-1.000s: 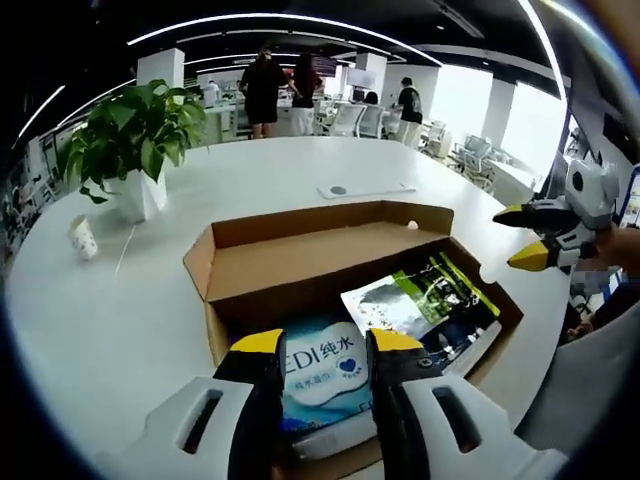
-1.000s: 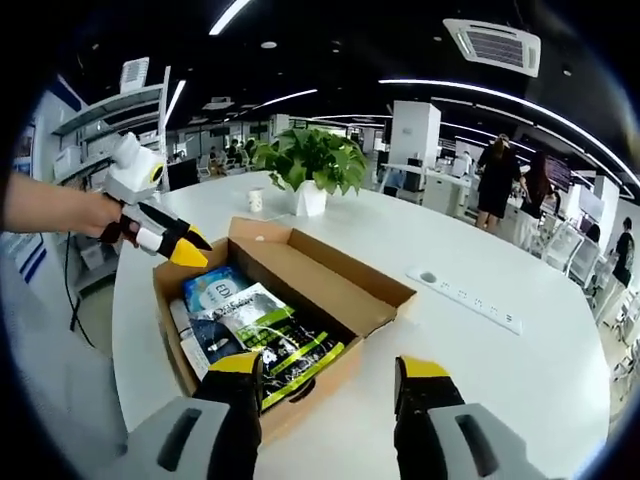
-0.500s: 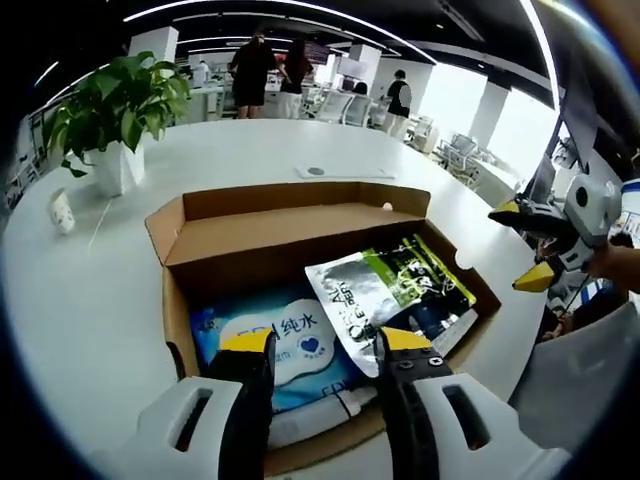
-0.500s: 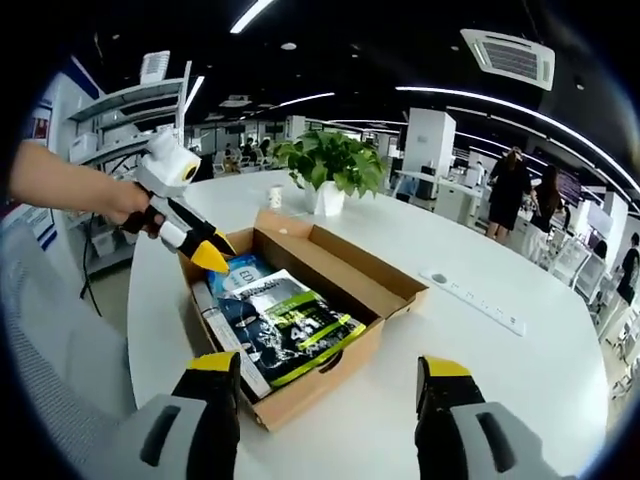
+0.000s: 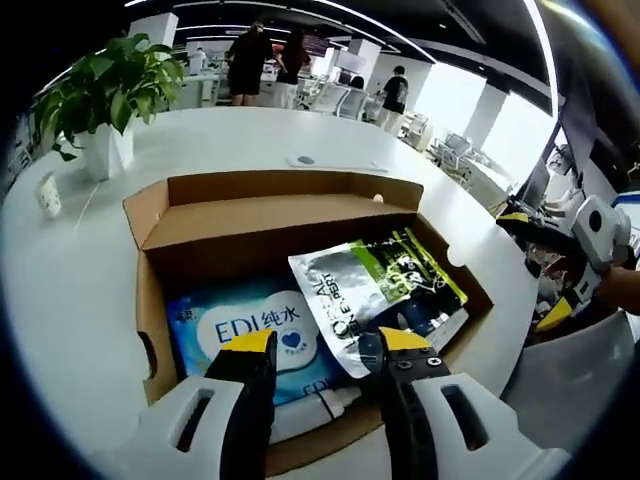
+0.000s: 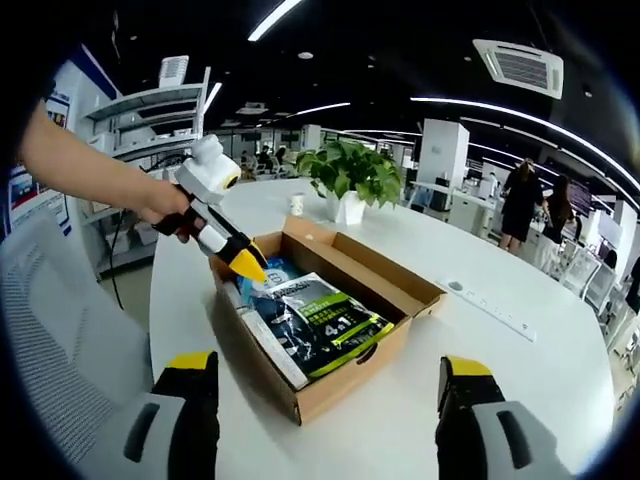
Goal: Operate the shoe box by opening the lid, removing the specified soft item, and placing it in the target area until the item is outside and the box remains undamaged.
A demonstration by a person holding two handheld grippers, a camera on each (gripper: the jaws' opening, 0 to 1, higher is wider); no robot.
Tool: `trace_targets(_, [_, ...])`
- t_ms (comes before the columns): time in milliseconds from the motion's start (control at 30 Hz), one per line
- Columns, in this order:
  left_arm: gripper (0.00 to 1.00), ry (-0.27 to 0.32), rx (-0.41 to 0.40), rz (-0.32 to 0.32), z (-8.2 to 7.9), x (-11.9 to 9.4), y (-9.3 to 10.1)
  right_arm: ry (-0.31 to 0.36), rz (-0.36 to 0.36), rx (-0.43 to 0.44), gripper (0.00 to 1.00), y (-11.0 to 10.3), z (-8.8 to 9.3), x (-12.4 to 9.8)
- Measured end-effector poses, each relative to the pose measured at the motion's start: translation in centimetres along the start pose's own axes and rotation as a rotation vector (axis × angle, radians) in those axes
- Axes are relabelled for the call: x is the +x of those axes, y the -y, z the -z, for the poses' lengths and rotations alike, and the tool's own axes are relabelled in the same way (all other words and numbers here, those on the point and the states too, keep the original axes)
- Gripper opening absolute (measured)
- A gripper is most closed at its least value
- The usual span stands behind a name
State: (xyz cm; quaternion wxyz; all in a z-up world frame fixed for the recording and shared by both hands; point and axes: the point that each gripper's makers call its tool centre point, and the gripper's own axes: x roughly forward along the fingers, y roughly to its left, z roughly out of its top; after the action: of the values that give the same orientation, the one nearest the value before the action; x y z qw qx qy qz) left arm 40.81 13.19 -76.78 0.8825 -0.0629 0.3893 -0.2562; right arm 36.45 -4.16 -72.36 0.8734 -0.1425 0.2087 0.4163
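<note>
The shoe box [image 5: 300,235] sits open on the white bench [image 6: 480,390], a blue wipes pack [image 5: 255,335] and a green-and-silver pouch [image 5: 375,285] (overlapping the pack) inside. The left gripper [image 5: 317,343] hovers over the pack, fingers narrowly parted, holding nothing. The right gripper [image 6: 325,368] stays back, fingers wide.

A white, rounded tabletop [image 5: 250,150] carries an open cardboard shoe box [image 5: 280,215] near its front edge. Toward the far left edge stand a potted plant [image 5: 95,95] and a small paper cup [image 5: 46,195]. A white power strip [image 5: 335,163] lies beyond the box.
</note>
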Motion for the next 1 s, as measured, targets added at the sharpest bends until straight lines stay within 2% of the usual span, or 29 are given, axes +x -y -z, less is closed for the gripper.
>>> trace_targets(200, [0.41,-0.017,-0.02,0.027,0.3,0.7,0.8,0.014,0.015,0.013,0.96,0.0,-0.1,-0.7])
trace_targets(300, [0.42,-0.029,-0.024,0.031,0.5,1.1,1.0,0.039,0.029,0.038,0.95,0.3,-0.5,-0.8])
trace_targets(533, [0.39,-0.05,-0.016,0.033,0.9,1.9,1.3,0.037,0.038,0.043,0.93,0.5,0.0,-1.0])
trace_targets(633, [0.37,-0.055,-0.045,0.053,1.0,2.1,1.5,0.036,0.04,0.044,0.91,0.6,0.1,-1.1])
trace_targets(733, [0.32,-0.051,-0.104,0.078,1.1,2.4,1.7,0.043,0.047,0.051,0.89,0.8,0.1,-1.2])
trace_targets(800, [0.27,-0.053,-0.115,0.083,1.1,2.5,1.8,0.042,0.047,0.053,0.88,0.8,0.2,-1.1])
trace_targets(900, [0.23,-0.062,-0.105,0.092,1.3,2.6,2.2,0.039,0.044,0.05,0.87,0.7,0.3,-1.1])
trace_targets(1000, [0.14,-0.062,-0.076,0.058,1.5,2.6,1.5,0.032,0.039,0.041,0.87,0.5,0.5,-1.0])
